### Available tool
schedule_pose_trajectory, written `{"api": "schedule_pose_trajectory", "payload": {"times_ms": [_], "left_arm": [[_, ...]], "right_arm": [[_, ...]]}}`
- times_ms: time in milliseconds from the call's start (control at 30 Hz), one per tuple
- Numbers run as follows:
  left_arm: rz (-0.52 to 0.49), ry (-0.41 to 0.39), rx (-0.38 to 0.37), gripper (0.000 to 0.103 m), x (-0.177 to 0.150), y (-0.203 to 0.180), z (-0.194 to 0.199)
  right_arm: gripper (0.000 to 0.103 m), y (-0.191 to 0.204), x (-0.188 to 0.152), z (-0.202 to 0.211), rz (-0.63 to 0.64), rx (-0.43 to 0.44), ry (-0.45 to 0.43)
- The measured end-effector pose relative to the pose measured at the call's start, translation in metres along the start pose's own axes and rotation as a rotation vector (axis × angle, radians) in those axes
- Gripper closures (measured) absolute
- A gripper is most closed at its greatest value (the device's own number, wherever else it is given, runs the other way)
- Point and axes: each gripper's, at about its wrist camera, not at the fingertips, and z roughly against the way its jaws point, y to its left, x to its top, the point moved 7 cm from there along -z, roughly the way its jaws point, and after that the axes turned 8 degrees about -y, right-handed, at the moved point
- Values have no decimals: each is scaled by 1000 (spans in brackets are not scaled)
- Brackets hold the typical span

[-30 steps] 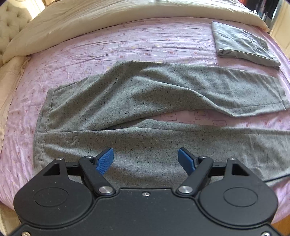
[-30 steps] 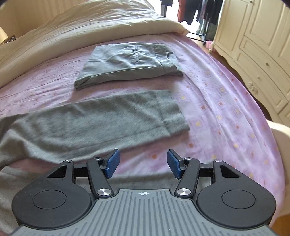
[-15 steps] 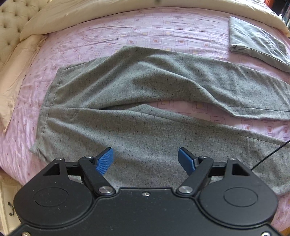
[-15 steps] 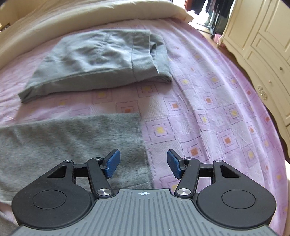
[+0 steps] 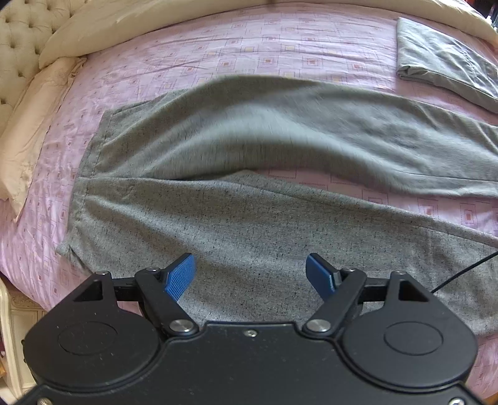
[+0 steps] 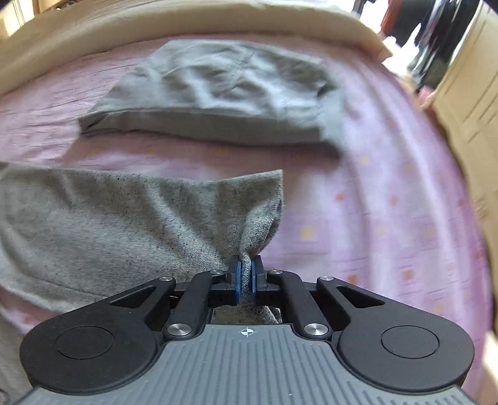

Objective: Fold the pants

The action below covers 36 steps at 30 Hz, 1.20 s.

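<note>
The right gripper [image 6: 246,275] has just closed, its 2 blue pads pinching a bunched fold of the hem of the pants [image 5: 255,236], which tents up from the bed into the jaws. The left gripper [image 5: 250,275] hovers with its ribbed blue pads spread wide and nothing between them, over the near leg close to the waistband.

To do this step well, I would have the left take the waistband edge before the right lifts much further, so the near leg travels as 1 flat panel onto the far leg, seams lined up, without dragging.

The pants are a soft speckled grey knit, limp and slightly fuzzy, spread lengthwise with both legs open in a narrow V on the pink bedsheet [image 5: 264,46], which is printed with small squares. Beyond them lies a smoother grey folded garment [image 6: 218,93], a neat rectangle, and a cream duvet [image 6: 186,28] is heaped along the far side.
</note>
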Motion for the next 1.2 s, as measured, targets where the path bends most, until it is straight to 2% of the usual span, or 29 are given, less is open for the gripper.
{"api": "schedule_pose_trajectory", "payload": {"times_ms": [67,100,133,200,300,367,467,567,700,833,1033,1200], "left_arm": [[-4,-6,-7,23,1,-1,1],[-6,-7,-12,23,1,-2,1],[-7,-8,-16,23,1,-2,0],[-13,-9,-15,23,2,2,-1],[-13,-24,-12,23,7,11,-2],[-15,-29,-9,23,15,19,-6],[-32,-43,-15,23,39,33,-15],[-45,-74,-31,23,76,46,-25],[-16,-97,-7,23,123,67,-41],[-3,-89,-7,23,150,79,-61],[27,11,-47,23,164,84,-103],[19,139,-129,23,166,73,-137]], "right_arm": [[97,-18,-6,-16,-99,-10,63],[96,-22,-10,-23,-145,17,86],[95,-24,-12,-23,-169,19,76],[84,-28,-10,-16,-198,-8,47],[83,-31,-4,9,-237,-1,-23],[83,-26,4,24,-243,63,-61],[82,-1,25,41,-201,224,-89],[76,33,47,48,-88,307,-88],[73,87,70,38,114,334,-112],[73,127,71,25,303,353,-103],[73,169,64,-5,649,353,-59],[73,189,60,-26,839,388,-5]]}}
